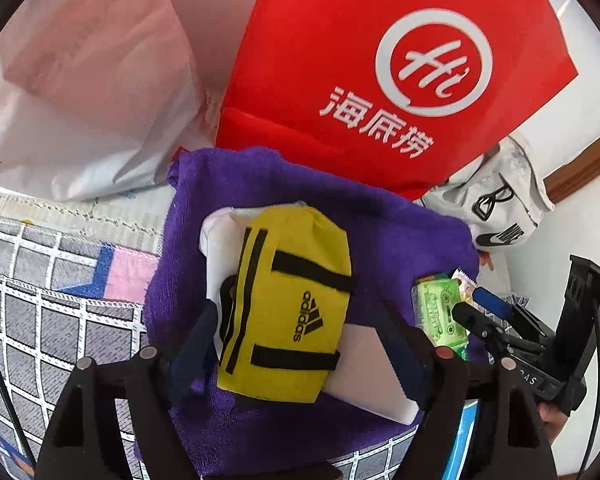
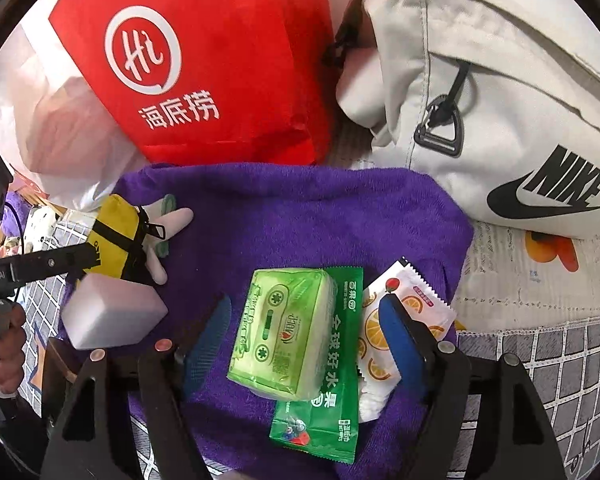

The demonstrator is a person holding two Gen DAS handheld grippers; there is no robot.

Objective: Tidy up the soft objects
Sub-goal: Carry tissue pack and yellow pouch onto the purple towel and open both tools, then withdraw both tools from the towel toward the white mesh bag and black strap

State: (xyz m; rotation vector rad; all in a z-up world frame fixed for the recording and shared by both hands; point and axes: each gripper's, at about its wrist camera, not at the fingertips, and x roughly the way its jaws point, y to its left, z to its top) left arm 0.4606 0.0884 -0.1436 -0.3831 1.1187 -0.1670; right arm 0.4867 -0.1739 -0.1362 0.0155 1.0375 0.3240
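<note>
A purple towel (image 1: 380, 224) (image 2: 300, 216) lies spread on the bed. On its left part a yellow Adidas pouch (image 1: 288, 300) (image 2: 116, 232) rests on a white foam block (image 1: 372, 372) (image 2: 112, 316). My left gripper (image 1: 302, 308) stands open around the pouch, its right finger clear of it. On the towel's right part lie a green tissue pack (image 2: 284, 332) (image 1: 440, 308), a green wipe sachet (image 2: 332, 412) and an orange-printed sachet (image 2: 412, 304). My right gripper (image 2: 306, 300) is open astride the tissue pack, its right fingertip over the orange-printed sachet.
A red fabric bag (image 1: 360, 60) (image 2: 204, 60) and a white plastic bag (image 1: 80, 80) stand behind the towel. A pale Nike bag (image 2: 500, 100) (image 1: 500, 208) lies at the back right. A small plush toy (image 2: 172, 216) sits by the pouch. A grid-patterned bedspread (image 1: 40, 300) lies underneath.
</note>
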